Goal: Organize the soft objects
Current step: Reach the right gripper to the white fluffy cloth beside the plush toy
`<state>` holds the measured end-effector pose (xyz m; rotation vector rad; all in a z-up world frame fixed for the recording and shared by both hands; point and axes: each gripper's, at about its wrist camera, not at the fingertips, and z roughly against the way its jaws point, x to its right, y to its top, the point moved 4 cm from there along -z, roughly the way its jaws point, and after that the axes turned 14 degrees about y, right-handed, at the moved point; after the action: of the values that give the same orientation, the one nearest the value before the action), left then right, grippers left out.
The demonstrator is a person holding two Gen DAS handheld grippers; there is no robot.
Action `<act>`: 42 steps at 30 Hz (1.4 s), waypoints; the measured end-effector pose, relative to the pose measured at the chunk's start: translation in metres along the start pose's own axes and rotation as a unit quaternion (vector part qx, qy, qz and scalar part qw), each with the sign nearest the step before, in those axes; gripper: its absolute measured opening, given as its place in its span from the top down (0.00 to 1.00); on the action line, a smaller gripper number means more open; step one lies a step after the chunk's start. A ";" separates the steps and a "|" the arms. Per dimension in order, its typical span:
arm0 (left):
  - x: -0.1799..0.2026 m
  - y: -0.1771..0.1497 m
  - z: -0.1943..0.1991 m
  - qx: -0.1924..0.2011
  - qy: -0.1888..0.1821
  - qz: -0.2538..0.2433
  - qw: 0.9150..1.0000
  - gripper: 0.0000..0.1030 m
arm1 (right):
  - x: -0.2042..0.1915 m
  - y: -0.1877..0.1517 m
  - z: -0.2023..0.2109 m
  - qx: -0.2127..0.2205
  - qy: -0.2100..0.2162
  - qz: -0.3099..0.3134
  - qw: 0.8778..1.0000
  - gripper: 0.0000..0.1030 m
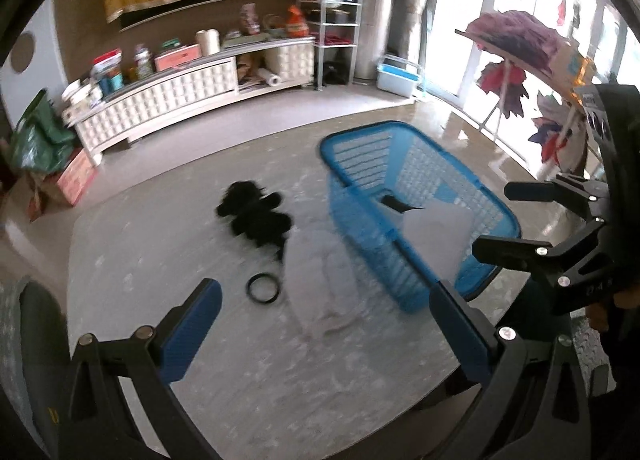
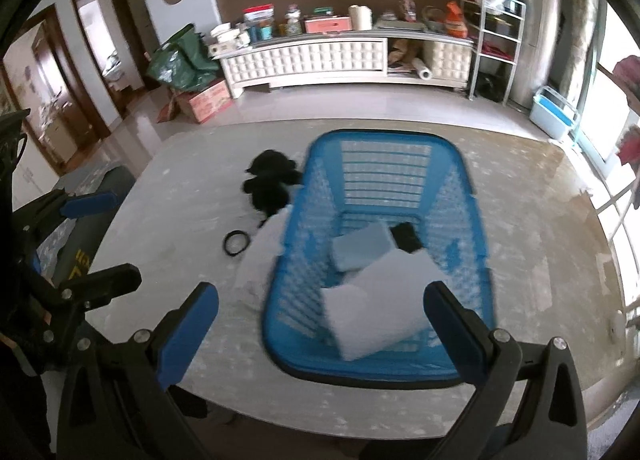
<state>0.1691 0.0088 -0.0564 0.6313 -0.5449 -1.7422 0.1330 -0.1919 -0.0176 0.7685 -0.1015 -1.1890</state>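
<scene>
The white cloth (image 1: 320, 280) lies flat on the table (image 1: 200, 380), touching the left wall of the blue basket (image 1: 408, 216), its long axis running near to far. It sits just ahead of the left gripper (image 1: 324, 332), between its spread, empty jaws. The right gripper (image 2: 320, 324), also spread and empty, hovers over the basket, so the left is judged nearer.

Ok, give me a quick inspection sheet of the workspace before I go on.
Surface: pale marbled table, scuffed.
Job's things: blue basket holds white cloth, a pale blue fold and a dark item; black plush, black ring and white cloth lie on the table beside the basket.
Clutter: nothing seen.
Grippers: left claw and right claw open, empty.
Cables: nothing seen.
Surroundings: white cabinet, cluttered top; drying rack.
</scene>
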 end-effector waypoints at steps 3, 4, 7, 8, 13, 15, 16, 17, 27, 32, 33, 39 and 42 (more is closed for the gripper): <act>-0.024 -0.010 0.002 -0.003 0.013 0.024 1.000 0.00 | -0.015 0.005 -0.013 -0.008 0.006 0.016 1.000 0.00; -0.030 -0.014 0.003 -0.005 0.017 0.031 0.999 0.00 | -0.019 0.007 -0.016 -0.010 0.008 0.021 1.000 0.00; -0.049 -0.026 0.002 -0.009 0.029 0.044 0.999 0.00 | -0.030 0.015 -0.030 -0.015 0.011 0.033 0.999 0.00; -0.054 -0.030 0.002 -0.011 0.033 0.048 0.998 0.00 | -0.034 0.016 -0.036 -0.018 0.013 0.038 0.999 0.00; -0.077 -0.049 -0.003 -0.022 0.042 0.067 0.997 0.00 | -0.047 0.020 -0.061 -0.036 0.016 0.058 0.998 0.00; -0.085 -0.055 -0.006 -0.028 0.045 0.073 0.996 0.00 | -0.053 0.021 -0.072 -0.044 0.018 0.063 0.997 0.00; -0.088 -0.058 -0.008 -0.030 0.046 0.075 0.996 0.00 | -0.055 0.022 -0.076 -0.048 0.020 0.065 0.997 0.00; -0.092 -0.061 -0.011 -0.033 0.047 0.078 0.995 0.00 | -0.057 0.023 -0.082 -0.053 0.021 0.067 0.996 0.00; -0.118 -0.084 -0.035 -0.059 0.051 0.101 0.992 0.00 | -0.081 0.019 -0.135 -0.092 0.036 0.085 0.991 0.00; -0.126 -0.098 -0.055 -0.081 0.055 0.106 0.989 0.00 | -0.090 0.013 -0.167 -0.119 0.045 0.087 0.988 0.00; -0.127 -0.100 -0.058 -0.084 0.054 0.108 0.989 0.00 | -0.090 0.012 -0.173 -0.124 0.047 0.086 0.987 0.01; -0.133 -0.111 -0.080 -0.106 0.052 0.112 0.987 0.00 | -0.086 0.003 -0.206 -0.152 0.050 0.070 0.985 0.02; -0.131 -0.112 -0.096 -0.116 0.052 0.108 0.986 0.00 | -0.078 0.000 -0.219 -0.162 0.041 0.057 0.984 0.03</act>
<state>0.1790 0.1601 -0.1833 0.4769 -0.3185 -1.5311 0.2014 -0.0191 -0.1569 0.5179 0.1137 -1.0312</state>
